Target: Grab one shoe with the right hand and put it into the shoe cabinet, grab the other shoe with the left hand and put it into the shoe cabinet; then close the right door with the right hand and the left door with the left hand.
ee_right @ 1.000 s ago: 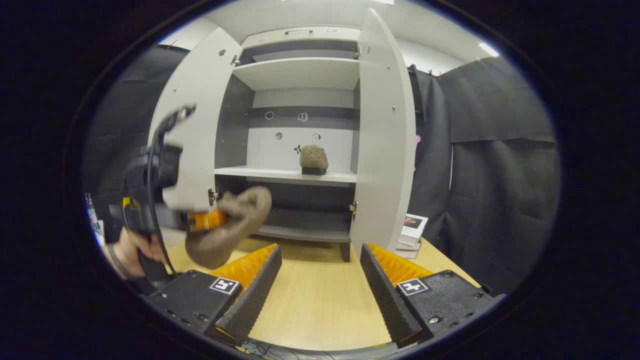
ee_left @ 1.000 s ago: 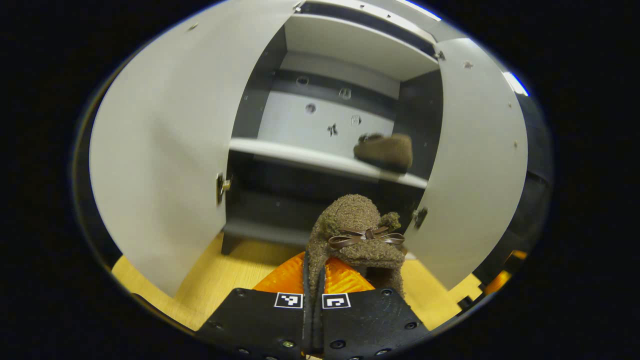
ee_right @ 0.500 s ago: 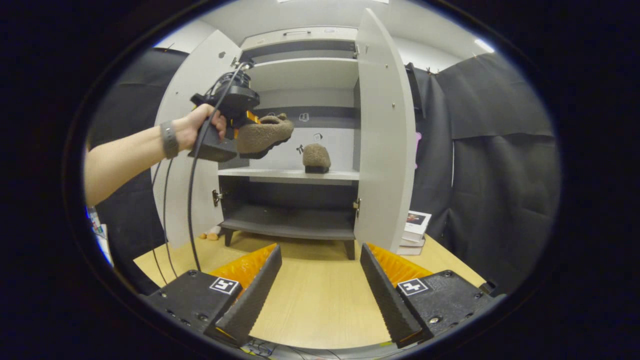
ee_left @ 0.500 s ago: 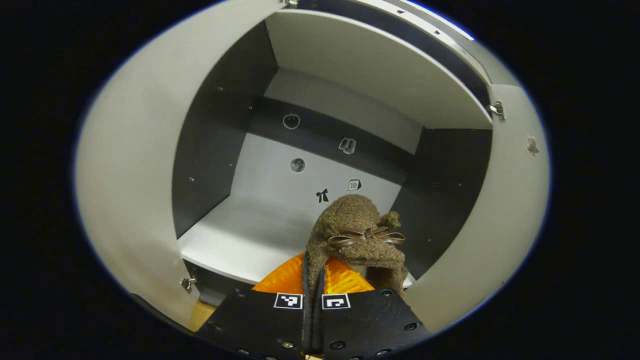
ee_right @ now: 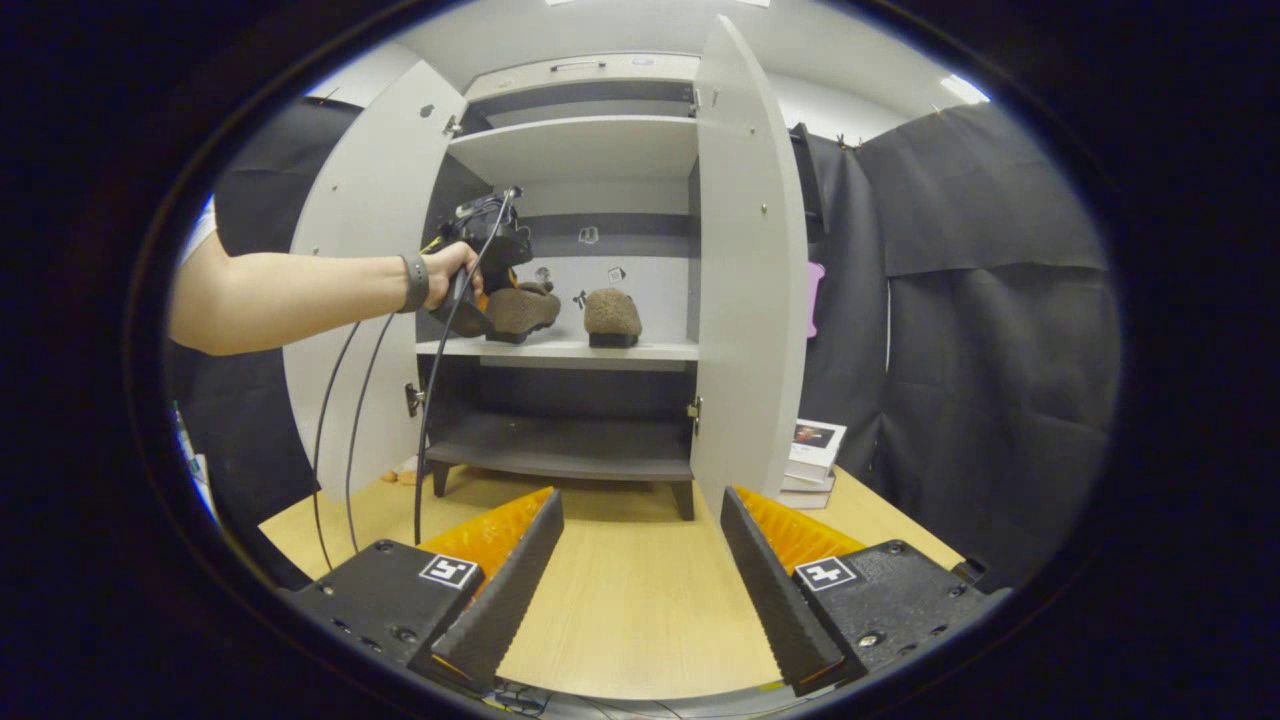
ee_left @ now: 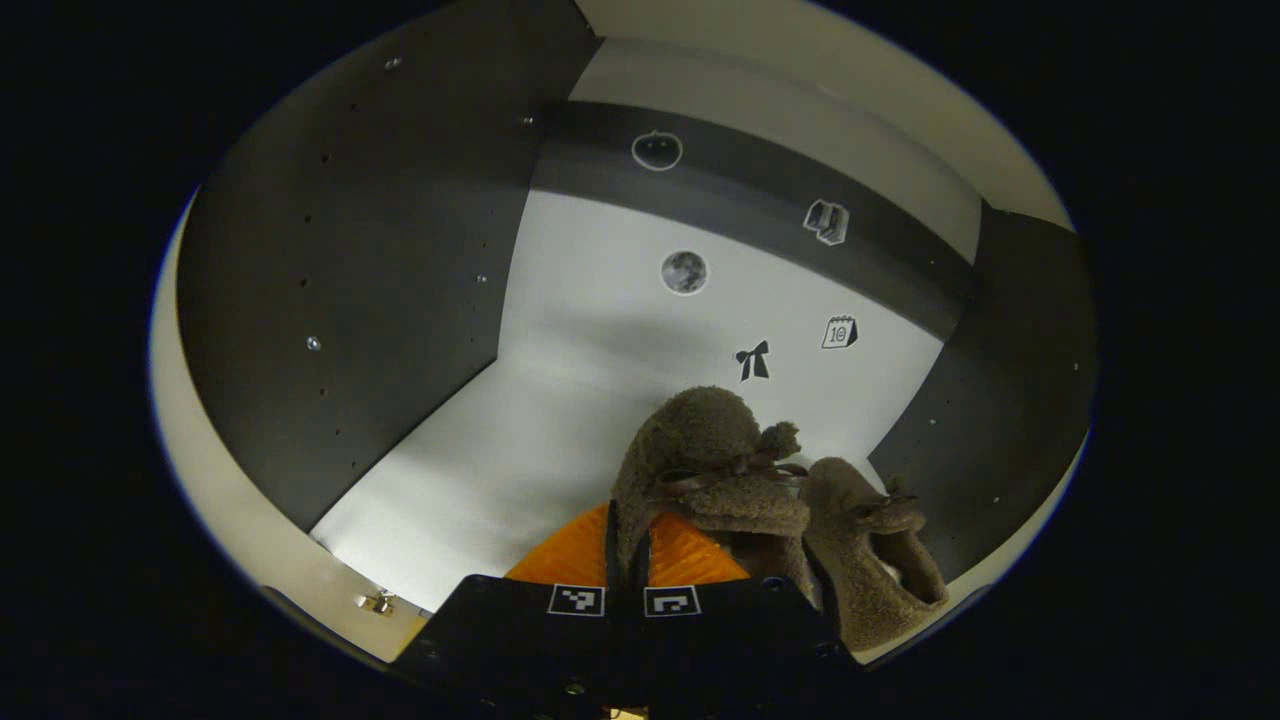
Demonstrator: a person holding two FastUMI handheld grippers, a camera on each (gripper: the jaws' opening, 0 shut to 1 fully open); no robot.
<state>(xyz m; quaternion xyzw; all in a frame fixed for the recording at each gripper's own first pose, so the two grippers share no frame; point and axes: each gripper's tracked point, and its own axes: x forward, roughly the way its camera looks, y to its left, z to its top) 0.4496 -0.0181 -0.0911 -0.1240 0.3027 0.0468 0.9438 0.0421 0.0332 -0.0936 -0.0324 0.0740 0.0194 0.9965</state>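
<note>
The left tongs (ee_left: 627, 560) grip the second shoe (ee_left: 712, 470) over the middle shelf (ee_right: 560, 349), apparently just touching, left of the first shoe (ee_right: 612, 317). Next: release, withdraw. The right tongs (ee_right: 640, 560) hang open above the surface (ee_right: 630, 600).

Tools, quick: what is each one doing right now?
Left tool: closed on the brown shoe, inside the cabinet over the middle shelf.
Right tool: open, holding nothing.

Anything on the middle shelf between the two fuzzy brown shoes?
Nothing: in the right gripper view a bare strip of shelf separates the held fuzzy brown shoe from the placed fuzzy brown shoe.
</note>
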